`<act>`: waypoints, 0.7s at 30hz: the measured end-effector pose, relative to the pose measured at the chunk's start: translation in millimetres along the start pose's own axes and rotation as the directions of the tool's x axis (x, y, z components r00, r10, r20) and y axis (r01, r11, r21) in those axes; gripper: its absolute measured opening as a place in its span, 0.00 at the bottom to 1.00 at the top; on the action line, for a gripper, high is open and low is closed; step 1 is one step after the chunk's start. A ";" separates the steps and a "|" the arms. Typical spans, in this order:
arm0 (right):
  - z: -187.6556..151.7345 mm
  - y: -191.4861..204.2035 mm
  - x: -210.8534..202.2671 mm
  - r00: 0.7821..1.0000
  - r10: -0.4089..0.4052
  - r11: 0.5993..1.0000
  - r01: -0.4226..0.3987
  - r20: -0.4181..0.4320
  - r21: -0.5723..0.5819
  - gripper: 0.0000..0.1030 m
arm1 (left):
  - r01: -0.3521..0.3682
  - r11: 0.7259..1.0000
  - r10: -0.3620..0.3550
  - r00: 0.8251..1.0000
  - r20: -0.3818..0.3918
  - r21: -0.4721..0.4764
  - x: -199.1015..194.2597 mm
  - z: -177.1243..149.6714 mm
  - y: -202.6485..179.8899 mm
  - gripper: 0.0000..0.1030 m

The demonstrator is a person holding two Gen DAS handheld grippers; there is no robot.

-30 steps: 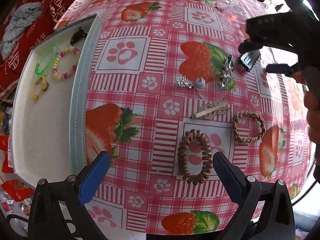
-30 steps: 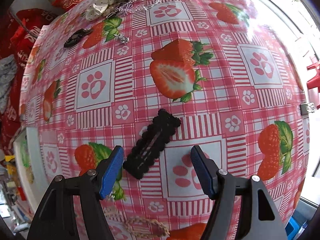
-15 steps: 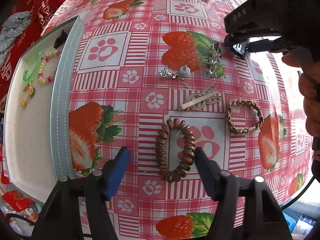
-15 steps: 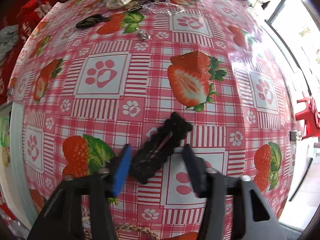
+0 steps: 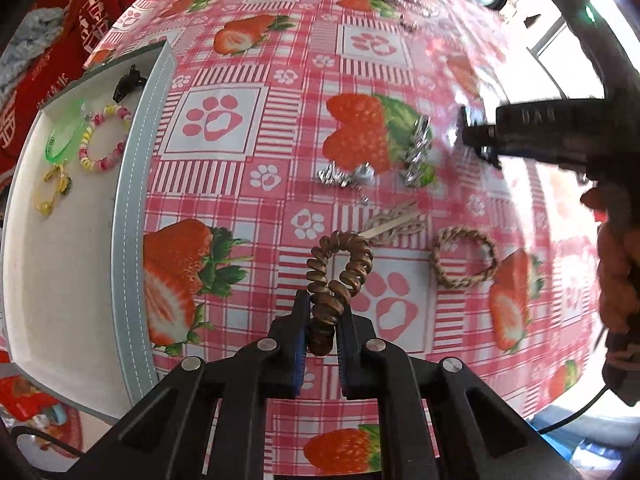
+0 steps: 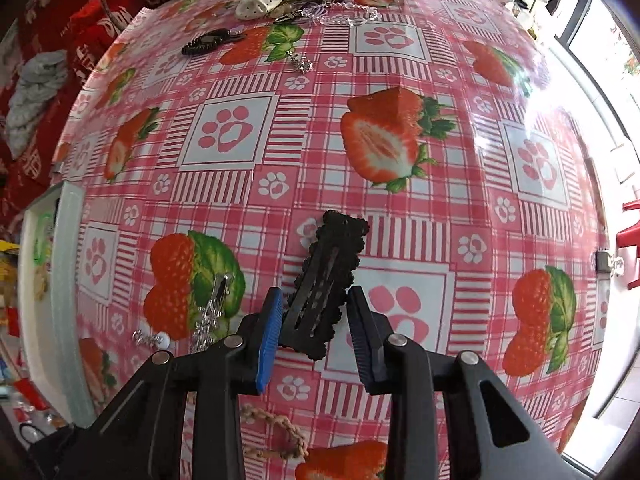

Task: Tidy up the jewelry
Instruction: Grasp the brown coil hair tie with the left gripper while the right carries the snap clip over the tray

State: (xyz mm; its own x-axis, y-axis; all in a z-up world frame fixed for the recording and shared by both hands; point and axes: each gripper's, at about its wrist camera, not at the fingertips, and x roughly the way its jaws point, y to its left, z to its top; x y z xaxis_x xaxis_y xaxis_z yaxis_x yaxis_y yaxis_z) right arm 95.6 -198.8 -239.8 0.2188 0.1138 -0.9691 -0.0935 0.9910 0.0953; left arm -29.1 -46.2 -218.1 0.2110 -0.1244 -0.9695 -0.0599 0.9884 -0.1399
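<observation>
A pink strawberry tablecloth covers the table. At its left edge lies a grey-rimmed tray, the landmark here; inside it are a bead bracelet, a green ring, yellow earrings and a small black clip. Right of the tray, the left gripper has just been closing and now pinches the near end of a brown coil hair tie. Farther right lies a braided bracelet. Farthest from the tray, the right gripper, jaws narrowing, tilts a black hair clip between them: the left pad touches it, the right stands just clear.
</observation>
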 end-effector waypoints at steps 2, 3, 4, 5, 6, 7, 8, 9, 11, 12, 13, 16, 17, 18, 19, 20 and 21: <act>-6.2 -7.7 -8.4 1.000 0.010 1.000 -0.010 0.001 -0.005 0.34 | 0.018 1.000 -0.018 1.000 0.008 -0.013 -7.3 4.1 3.1 0.18; -7.4 -9.6 -11.6 1.000 0.017 1.000 -0.017 0.000 -0.007 0.34 | 0.026 0.999 -0.026 1.000 0.011 -0.019 -11.0 8.6 3.7 0.18; -8.7 -11.4 -15.5 1.000 0.024 1.000 -0.024 0.000 -0.009 0.30 | 0.037 0.999 -0.037 0.999 0.016 -0.028 -15.0 10.2 4.9 0.18; -10.2 -14.0 -19.6 1.000 0.032 0.999 -0.032 0.000 -0.013 0.30 | 0.042 0.999 -0.042 0.999 0.019 -0.033 -16.8 12.2 3.0 0.18; -9.4 -15.4 -22.3 0.999 0.038 0.999 -0.038 0.001 -0.015 0.30 | 0.046 0.998 -0.046 0.999 0.023 -0.038 -20.3 14.1 3.9 0.18; -9.7 -17.0 -25.4 0.999 0.043 0.999 -0.043 0.002 -0.020 0.30 | 0.051 0.998 -0.050 0.998 0.028 -0.040 -19.6 14.9 7.5 0.18; -10.2 -17.4 -27.9 0.999 0.043 0.999 -0.043 0.003 -0.028 0.30 | 0.050 0.998 -0.048 0.998 0.030 -0.042 -20.9 15.1 5.6 0.18; -8.7 -15.2 -28.1 0.999 0.043 0.999 -0.043 0.003 -0.032 0.30 | 0.049 0.998 -0.048 0.998 0.033 -0.044 -21.5 15.4 9.1 0.18; -9.4 -18.1 -28.3 0.999 0.051 0.998 -0.051 -0.004 -0.030 0.30 | 0.047 0.998 -0.046 0.998 0.037 -0.046 -22.7 20.0 10.5 0.18; -7.3 -17.4 -25.9 0.998 0.054 0.998 -0.055 -0.009 -0.027 0.30 | 0.045 0.998 -0.043 0.998 0.041 -0.045 -26.0 19.9 11.4 0.18; -8.6 -21.0 -26.5 0.998 0.059 0.998 -0.059 -0.014 -0.020 0.30 | 0.044 0.998 -0.042 0.998 0.046 -0.046 -28.3 21.7 10.9 0.18; -5.8 -22.8 -24.8 0.998 0.065 0.998 -0.066 -0.020 -0.014 0.30 | 0.042 0.998 -0.039 0.998 0.054 -0.049 -28.1 24.2 11.5 0.18; -5.4 -23.0 -25.1 0.998 0.067 0.998 -0.068 -0.020 -0.013 0.30 | 0.041 0.998 -0.038 0.998 0.055 -0.050 -27.9 24.2 11.2 0.18; -5.2 -24.8 -27.0 0.997 0.071 0.997 -0.072 -0.020 -0.013 0.30 | 0.039 0.998 -0.036 0.998 0.057 -0.053 -28.6 26.0 10.4 0.18; -5.7 -27.0 -29.7 0.997 0.076 0.997 -0.076 -0.018 -0.013 0.30 | 0.037 0.998 -0.034 0.998 0.058 -0.055 -29.0 26.2 9.8 0.18; -4.7 -27.3 -30.9 0.997 0.080 0.997 -0.080 -0.017 -0.014 0.30 | 0.036 0.998 -0.033 0.998 0.060 -0.058 -29.2 27.4 9.3 0.18; -3.7 -27.4 -32.8 0.996 0.085 0.996 -0.085 -0.015 -0.015 0.30 | 0.035 0.998 -0.032 0.998 0.063 -0.061 -29.9 29.7 8.3 0.18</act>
State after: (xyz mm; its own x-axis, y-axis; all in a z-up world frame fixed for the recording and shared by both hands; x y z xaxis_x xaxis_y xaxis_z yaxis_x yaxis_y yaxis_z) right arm 87.4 -229.9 -211.5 0.1953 0.1965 -0.9609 -0.1264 0.9766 0.1740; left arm -7.0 -31.7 -184.4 0.2735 -0.1499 -0.9501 -0.1117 0.9762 -0.1861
